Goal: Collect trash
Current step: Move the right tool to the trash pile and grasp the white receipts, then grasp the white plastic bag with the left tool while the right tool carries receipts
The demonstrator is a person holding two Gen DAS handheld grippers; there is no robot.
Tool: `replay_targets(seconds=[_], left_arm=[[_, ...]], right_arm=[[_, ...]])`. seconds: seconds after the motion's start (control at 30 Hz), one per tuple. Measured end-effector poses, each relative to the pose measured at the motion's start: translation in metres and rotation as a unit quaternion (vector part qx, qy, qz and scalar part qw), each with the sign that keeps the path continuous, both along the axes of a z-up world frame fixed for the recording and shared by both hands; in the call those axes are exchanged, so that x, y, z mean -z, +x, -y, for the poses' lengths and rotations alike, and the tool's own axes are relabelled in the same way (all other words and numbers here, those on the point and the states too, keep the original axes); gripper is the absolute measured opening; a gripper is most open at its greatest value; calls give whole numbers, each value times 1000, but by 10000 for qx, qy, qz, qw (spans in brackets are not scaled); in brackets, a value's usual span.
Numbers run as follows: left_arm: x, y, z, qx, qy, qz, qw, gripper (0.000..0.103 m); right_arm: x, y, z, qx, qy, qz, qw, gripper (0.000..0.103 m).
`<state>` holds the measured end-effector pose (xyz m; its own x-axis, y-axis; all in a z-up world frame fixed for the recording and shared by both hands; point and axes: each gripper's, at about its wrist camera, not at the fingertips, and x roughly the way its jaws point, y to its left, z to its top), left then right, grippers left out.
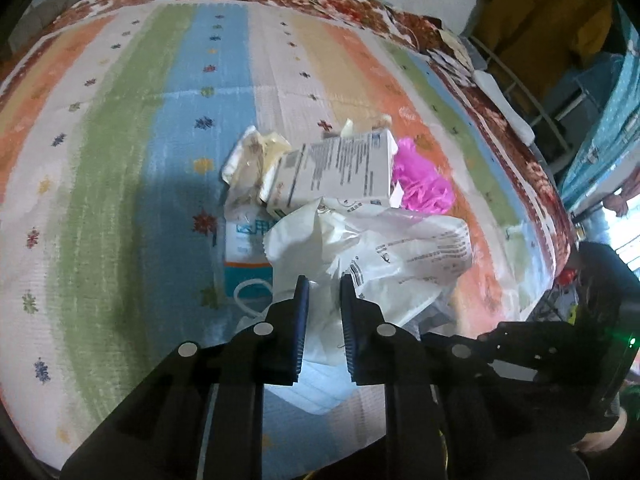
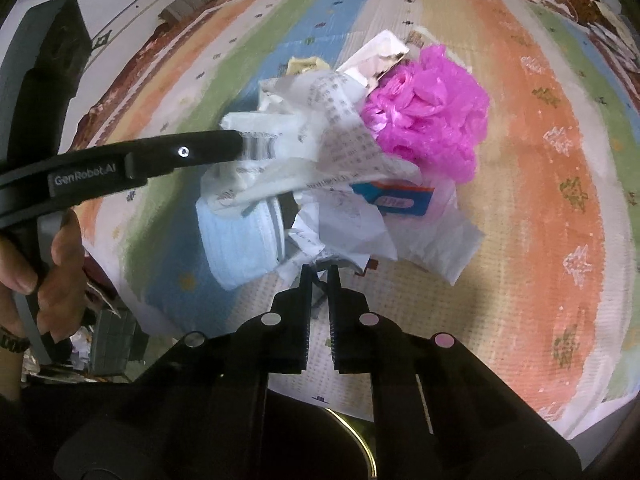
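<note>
A heap of trash lies on a striped bedspread (image 1: 120, 160). It holds a grey printed carton (image 1: 340, 168), a crumpled pink plastic bag (image 1: 424, 180) (image 2: 428, 116), a blue face mask (image 2: 240, 240), a blue-and-orange packet (image 2: 396, 198) and a printed paper sheet (image 2: 344, 128). My left gripper (image 1: 325, 292) is shut on the crumpled white plastic bag (image 1: 380, 248) at the heap's near side. In the right wrist view the left gripper (image 2: 240, 142) reaches in from the left. My right gripper (image 2: 320, 276) is shut on the near edge of the crumpled paper (image 2: 348, 232).
The bed's flowered border (image 1: 532, 168) runs along the right and drops off to the floor. A yellow garment (image 1: 548, 20) hangs beyond it. A person's hand (image 2: 60, 264) grips the left gripper's handle. Clutter (image 2: 112, 340) sits on the floor below the bed's left edge.
</note>
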<state>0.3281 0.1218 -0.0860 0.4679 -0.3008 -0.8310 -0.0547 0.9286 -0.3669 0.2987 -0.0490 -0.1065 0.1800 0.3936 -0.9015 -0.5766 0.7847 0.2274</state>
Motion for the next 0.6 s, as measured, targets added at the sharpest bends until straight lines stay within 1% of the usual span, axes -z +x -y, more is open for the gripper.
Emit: replay_targets(seconds=[0.13, 0.33, 0.53, 0.6], left_arm=[[-12, -3, -5, -173, -5, 82, 9998, 14], [-33, -11, -6, -414, 147, 164, 9989, 13], [-48, -26, -10, -557, -128, 181, 9982, 13], [-56, -34, -12, -601, -143, 242, 9978, 13]], right_arm=[[-7, -1, 1, -2, 13, 65, 10000, 6], [-24, -6, 1, -93, 27, 298, 9995, 4], [-38, -12, 9, -76, 97, 435, 9990, 4], [-43, -15, 13, -74, 99, 508, 9986, 4]])
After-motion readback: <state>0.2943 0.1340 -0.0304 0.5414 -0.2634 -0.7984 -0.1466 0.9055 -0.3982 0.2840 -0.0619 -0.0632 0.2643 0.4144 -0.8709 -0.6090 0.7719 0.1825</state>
